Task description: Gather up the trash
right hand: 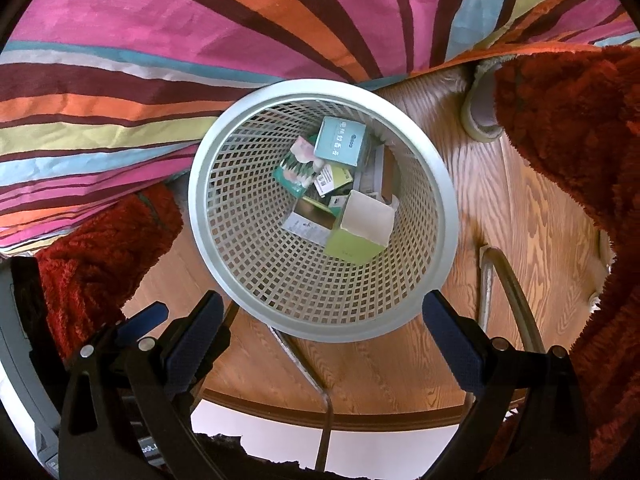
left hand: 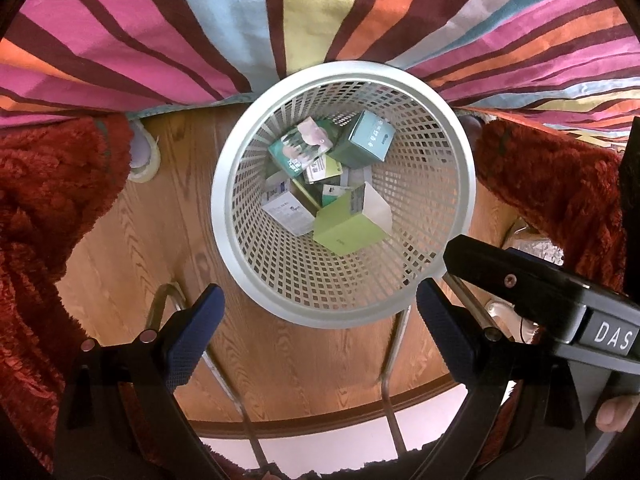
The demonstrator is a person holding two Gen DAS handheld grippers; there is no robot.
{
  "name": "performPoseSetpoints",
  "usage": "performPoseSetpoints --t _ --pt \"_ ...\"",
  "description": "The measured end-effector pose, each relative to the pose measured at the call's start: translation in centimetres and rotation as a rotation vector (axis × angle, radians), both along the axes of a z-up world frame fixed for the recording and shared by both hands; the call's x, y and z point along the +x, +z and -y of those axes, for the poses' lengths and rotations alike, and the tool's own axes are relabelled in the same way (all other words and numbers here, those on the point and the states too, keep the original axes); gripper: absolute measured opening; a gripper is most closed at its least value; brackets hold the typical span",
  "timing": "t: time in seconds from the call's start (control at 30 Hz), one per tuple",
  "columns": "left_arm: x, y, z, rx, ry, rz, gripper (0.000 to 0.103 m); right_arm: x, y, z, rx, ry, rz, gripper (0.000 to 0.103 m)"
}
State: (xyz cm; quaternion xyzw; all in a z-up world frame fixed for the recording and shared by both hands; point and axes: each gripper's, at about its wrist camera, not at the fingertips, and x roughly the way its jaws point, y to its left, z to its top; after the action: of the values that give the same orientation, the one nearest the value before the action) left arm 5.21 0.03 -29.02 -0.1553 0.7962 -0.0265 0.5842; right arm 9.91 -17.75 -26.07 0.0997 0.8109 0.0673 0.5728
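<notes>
A white mesh wastebasket [left hand: 444, 160] stands on the wooden floor and holds several small cartons: a teal box [left hand: 370, 138], a lime-green box [left hand: 348, 232], a white box [left hand: 286, 210] and a green packet [left hand: 298, 152]. My left gripper [left hand: 316, 332] is open and empty, above the basket's near rim. In the right wrist view the same basket [right hand: 236, 248] holds the teal box [right hand: 340, 142] and the lime-green open box [right hand: 356, 236]. My right gripper [right hand: 322, 340] is open and empty, above the near rim.
A striped multicolour cloth [left hand: 160, 40] hangs behind the basket. Red shaggy fabric [left hand: 44, 200] lies on both sides. Metal chair legs [left hand: 224, 368] cross the wood floor [left hand: 160, 208]. The other gripper's black body [left hand: 560, 300] is at the right. A slipper [right hand: 480, 112] lies by the rug.
</notes>
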Motion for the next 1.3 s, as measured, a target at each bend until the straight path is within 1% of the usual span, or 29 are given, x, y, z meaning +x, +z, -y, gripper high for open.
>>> performPoseSetpoints --t 0.47,0.57,0.73,0.9,1.13,1.3 --pt "-0.2 1.0 -0.6 0.018 0.014 0.036 0.094 -0.2 1.0 -0.2 0.002 0.015 0.046 0.095" --pt "-0.2 1.5 -0.7 0.019 0.021 0.059 0.094 -0.1 1.4 -0.2 0.002 0.021 0.066 0.095" --pt "-0.1 2.8 -1.1 0.029 0.037 0.122 0.094 0.0 2.5 -0.3 0.008 0.023 0.118 0.095" --pt "0.0 4.1 -1.3 0.048 0.048 0.18 0.094 0.5 4.1 -0.1 0.03 0.007 0.201 0.095" --pt "0.3 5.9 -1.6 0.066 0.069 0.275 0.094 0.9 7.4 0.1 0.062 0.002 0.37 0.095" --pt "0.4 7.7 -1.4 0.094 0.059 0.354 0.094 1.0 9.7 0.2 0.07 0.009 0.488 0.095"
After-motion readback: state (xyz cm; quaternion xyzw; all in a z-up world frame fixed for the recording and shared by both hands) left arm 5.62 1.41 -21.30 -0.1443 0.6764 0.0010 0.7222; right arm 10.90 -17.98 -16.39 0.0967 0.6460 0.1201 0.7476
